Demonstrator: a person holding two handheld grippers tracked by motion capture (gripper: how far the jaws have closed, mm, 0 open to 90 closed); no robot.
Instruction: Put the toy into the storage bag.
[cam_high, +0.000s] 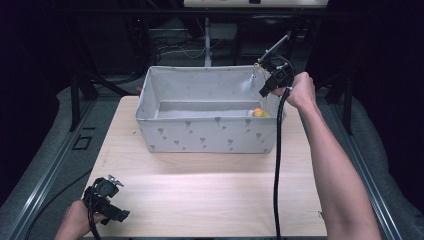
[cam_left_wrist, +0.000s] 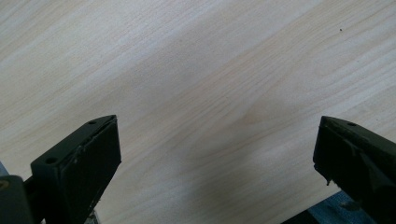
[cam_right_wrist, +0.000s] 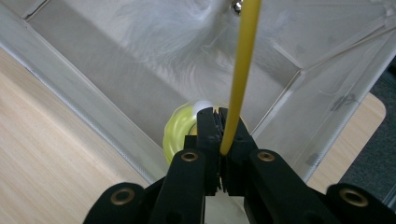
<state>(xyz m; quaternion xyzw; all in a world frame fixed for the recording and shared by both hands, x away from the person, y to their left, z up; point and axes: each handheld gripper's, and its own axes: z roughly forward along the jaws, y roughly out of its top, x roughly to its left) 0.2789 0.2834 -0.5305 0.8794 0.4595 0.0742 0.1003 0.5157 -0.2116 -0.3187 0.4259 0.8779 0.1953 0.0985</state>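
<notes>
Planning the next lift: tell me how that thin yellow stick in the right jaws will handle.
The yellow stick looks slim and long, so probably light and somewhat bendy. The right gripper pinches only its end, so it may swing or pivot. White feathery fluff near its far end suggests little weight there.

Hidden and cut-off parts

The yellow cord (cam_right_wrist: 243, 70) ran off the top edge; the right gripper (cam_right_wrist: 219, 126) covered much of the yellow object (cam_right_wrist: 180, 133); the fabric bin (cam_high: 210, 135) hid its floor.

A pale wooden table (cam_high: 210, 195) fills the frame's lower centre; grey floor (cam_high: 35, 165) and metal rails (cam_high: 42, 187) flank it, darkness across the top.
</notes>
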